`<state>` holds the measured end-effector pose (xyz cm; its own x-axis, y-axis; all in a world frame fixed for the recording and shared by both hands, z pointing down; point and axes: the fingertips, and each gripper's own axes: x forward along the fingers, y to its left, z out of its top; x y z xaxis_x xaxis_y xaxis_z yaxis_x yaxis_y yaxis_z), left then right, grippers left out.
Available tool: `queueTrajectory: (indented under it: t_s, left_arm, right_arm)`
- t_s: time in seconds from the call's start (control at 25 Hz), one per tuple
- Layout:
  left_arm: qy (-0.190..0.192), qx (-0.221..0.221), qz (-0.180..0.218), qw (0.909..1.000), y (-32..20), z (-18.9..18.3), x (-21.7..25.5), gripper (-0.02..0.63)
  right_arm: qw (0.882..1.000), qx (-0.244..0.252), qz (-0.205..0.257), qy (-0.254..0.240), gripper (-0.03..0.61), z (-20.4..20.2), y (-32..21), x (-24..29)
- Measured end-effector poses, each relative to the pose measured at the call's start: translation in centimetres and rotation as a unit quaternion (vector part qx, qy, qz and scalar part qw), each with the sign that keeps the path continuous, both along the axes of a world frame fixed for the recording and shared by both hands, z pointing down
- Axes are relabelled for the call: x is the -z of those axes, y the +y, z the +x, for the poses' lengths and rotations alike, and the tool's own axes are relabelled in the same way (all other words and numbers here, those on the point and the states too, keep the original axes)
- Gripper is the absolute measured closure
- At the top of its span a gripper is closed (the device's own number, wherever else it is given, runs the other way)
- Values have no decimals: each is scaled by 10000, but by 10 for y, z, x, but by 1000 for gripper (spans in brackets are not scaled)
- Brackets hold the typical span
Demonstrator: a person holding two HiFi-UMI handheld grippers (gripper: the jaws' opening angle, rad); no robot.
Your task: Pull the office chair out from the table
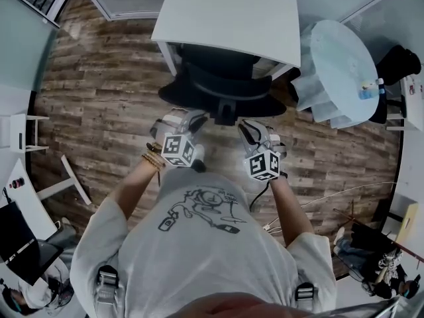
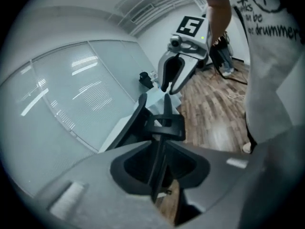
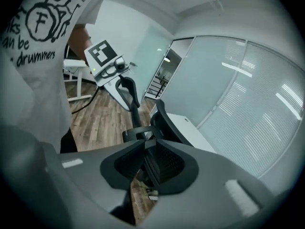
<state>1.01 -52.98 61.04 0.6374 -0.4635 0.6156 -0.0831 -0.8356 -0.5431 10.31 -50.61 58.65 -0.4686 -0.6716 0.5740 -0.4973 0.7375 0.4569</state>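
Note:
A black office chair (image 1: 222, 88) is tucked under the white table (image 1: 232, 12), its backrest towards me. My left gripper (image 1: 192, 119) is just behind the backrest's left part and my right gripper (image 1: 248, 130) is behind its right part, on either side of the chair's centre spine. In the left gripper view the grey jaws (image 2: 159, 171) stand apart, with the dark chair frame (image 2: 164, 123) showing through the gap. The right gripper (image 3: 147, 166) is likewise open, with the mesh backrest (image 3: 167, 123) showing between its jaws. I cannot tell whether either gripper touches the chair.
A round pale table (image 1: 341, 58) carrying a small bottle (image 1: 371, 88) stands at the right, with a dark chair (image 1: 397, 61) beyond it. A white stand (image 1: 66, 181) and a laptop (image 1: 20, 240) are at the left. Cables (image 1: 331, 197) lie on the wood floor at the right. Glass walls with blinds surround the room.

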Motion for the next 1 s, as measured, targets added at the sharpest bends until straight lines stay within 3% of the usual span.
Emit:
queueTrajectory:
  t_s: [0.24, 0.52, 0.6, 0.72, 1.0]
  left_arm:
    - [-768, -205, -9, 9968, -16, -4, -41, 492]
    - [-1238, -249, 105, 9919, -36, 2, -66, 471]
    - [-1340, -300, 50, 9905, -38, 1, -72, 466]
    - [-1437, -430, -78, 9887, -34, 0, -78, 517]
    - [-1555, -466, -163, 9866, -29, -1, -80, 522]
  right_arm:
    - [9906, 341, -135, 1315, 472, 14, -19, -50]
    - [9698, 494, -275, 2371, 434, 32, -38, -98]
    - [9665, 498, -268, 2502, 434, 34, -42, -107]
    - [9661, 509, -320, 2511, 468, 32, -45, -108]
    - [9652, 500, -471, 2524, 476, 31, -39, -111]
